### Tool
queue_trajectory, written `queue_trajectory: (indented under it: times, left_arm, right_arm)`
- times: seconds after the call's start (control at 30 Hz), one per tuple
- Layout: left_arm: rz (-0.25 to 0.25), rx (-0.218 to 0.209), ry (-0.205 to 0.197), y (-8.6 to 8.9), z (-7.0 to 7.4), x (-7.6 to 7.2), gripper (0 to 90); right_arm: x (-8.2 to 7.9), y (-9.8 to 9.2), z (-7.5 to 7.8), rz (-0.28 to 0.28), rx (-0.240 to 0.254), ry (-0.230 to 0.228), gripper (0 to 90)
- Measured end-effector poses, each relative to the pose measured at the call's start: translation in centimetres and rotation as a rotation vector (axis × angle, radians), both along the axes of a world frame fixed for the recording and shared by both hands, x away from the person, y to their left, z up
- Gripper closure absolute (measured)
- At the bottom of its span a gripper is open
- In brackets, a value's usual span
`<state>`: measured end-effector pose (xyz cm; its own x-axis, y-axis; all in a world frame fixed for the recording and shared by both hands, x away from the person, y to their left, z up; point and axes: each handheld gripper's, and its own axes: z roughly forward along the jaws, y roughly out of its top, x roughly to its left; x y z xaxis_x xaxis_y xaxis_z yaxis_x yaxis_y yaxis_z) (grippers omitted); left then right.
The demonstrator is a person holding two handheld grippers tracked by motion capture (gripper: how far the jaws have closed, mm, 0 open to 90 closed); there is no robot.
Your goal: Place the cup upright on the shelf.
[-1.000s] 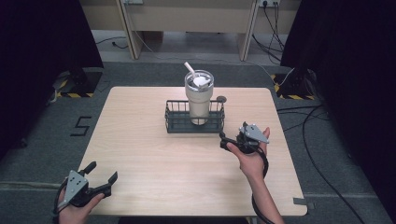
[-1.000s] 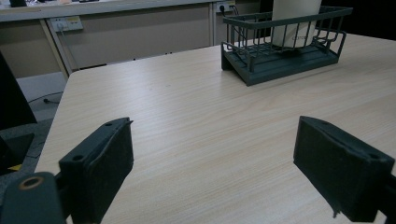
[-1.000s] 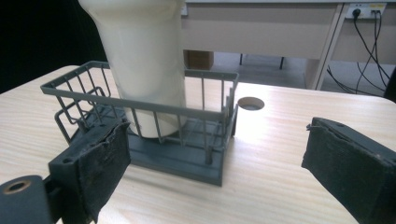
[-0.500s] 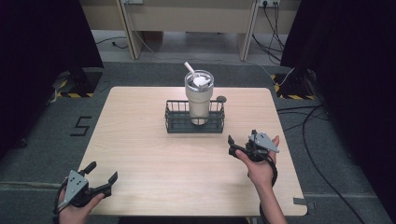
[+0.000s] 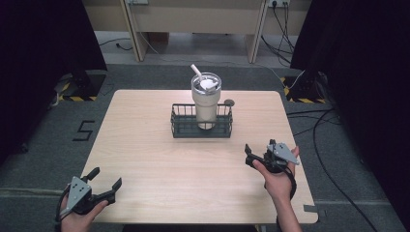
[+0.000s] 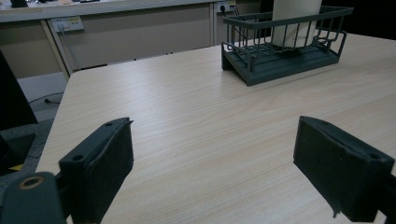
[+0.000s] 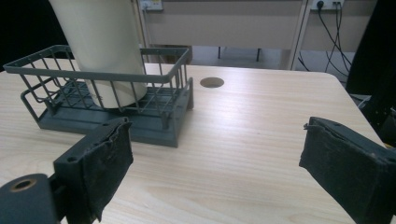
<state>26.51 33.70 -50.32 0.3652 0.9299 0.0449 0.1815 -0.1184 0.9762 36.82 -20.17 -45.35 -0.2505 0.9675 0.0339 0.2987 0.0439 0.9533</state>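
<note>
Since a second ago the right gripper (image 5: 255,155) has drawn back from beside the basket toward the near right edge of the table (image 5: 145,145); the left gripper (image 5: 104,180) has stayed at the near left corner. Both stand with jaws spread wide and nothing between them, as each gripper view confirms.

A tall cream cup (image 5: 205,99) with a clear lid and a straw (image 5: 196,72) stands upright inside the dark wire basket (image 5: 183,126) at the middle of the table's far half, well apart from both grippers.

Judgement: the cup looks rigid and smooth-walled, likely slippery, and top-heavy if filled. Its body appears wide against the jaw opening. The better hold is low on the body above the basket rim, squarely across, avoiding the lid and straw. The basket is stiff wire and light; its rim offers a firm grip.
</note>
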Motion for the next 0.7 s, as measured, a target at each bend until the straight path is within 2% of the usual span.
queue_trajectory:
  times: [0.7]
  left_arm:
    - [0.002,0.001,0.001,0.0,0.0,0.0,11.4]
  right_arm:
    - [-1.6,-3.1,-1.3,-0.066,0.0,0.025,10.2]
